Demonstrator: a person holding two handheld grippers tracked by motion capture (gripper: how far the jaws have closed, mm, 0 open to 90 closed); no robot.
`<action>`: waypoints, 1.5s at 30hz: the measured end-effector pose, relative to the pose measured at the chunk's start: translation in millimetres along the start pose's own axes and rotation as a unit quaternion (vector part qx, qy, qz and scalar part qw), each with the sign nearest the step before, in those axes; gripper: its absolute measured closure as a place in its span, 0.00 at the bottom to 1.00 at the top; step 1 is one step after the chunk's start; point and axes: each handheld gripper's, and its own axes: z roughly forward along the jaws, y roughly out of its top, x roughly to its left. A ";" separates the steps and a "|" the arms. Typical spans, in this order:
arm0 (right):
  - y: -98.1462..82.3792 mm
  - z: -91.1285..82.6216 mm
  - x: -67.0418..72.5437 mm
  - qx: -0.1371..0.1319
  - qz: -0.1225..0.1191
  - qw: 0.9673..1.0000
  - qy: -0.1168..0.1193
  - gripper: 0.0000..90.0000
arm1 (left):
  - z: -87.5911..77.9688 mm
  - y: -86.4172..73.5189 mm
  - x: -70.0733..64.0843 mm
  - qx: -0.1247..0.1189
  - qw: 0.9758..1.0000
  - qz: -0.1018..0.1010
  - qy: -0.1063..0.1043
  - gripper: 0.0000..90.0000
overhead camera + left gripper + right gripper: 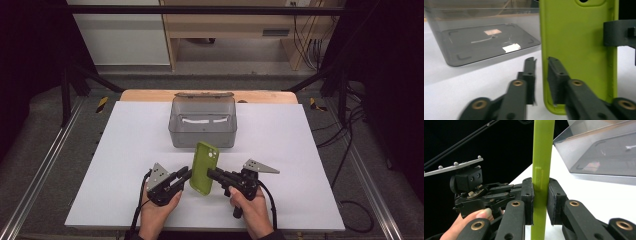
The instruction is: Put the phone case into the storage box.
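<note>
A lime-green phone case stands upright on the white table, between my two grippers. My right gripper comes in from the right and is shut on the case's side edge; in the right gripper view both pads press on the thin green edge. My left gripper sits at the case's left. In the left gripper view its jaws straddle the lower edge of the case, with a gap of white table between one pad and the case, so it is open.
A clear grey plastic bin with a lid hinged at its back stands just behind the case, a white label inside it. The white sheet covers the table on both sides. A hand holds each gripper near the front edge.
</note>
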 end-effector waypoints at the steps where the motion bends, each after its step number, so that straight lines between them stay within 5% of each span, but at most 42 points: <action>1: 0.2 -0.7 -0.9 -0.001 0.001 1.000 -0.002 0.86 | -0.1 0.2 0.8 -0.002 1.000 -0.002 0.001 0.77; 7: 1.4 -4.2 -4.6 -0.005 0.005 1.000 -0.011 0.86 | -2.1 1.4 6.1 -0.012 1.000 -0.010 0.005 0.65; 12: 1.6 -5.5 -6.0 -0.008 0.005 1.000 -0.015 0.86 | -4.4 2.3 9.2 -0.015 0.999 0.003 0.032 0.57; 25: 3.0 -7.9 -8.4 -0.011 0.009 1.000 -0.019 0.86 | -10.8 4.6 31.7 -0.014 0.997 -0.021 0.069 0.29; 29: 3.1 -7.8 -9.2 -0.015 0.009 1.000 -0.020 0.86 | -13.9 4.3 40.9 -0.001 0.996 -0.015 0.089 0.22; 45: 7.1 -16.2 -12.8 -0.025 0.014 0.999 -0.024 0.86 | -47.0 3.8 69.0 -0.031 0.990 -0.001 0.134 0.08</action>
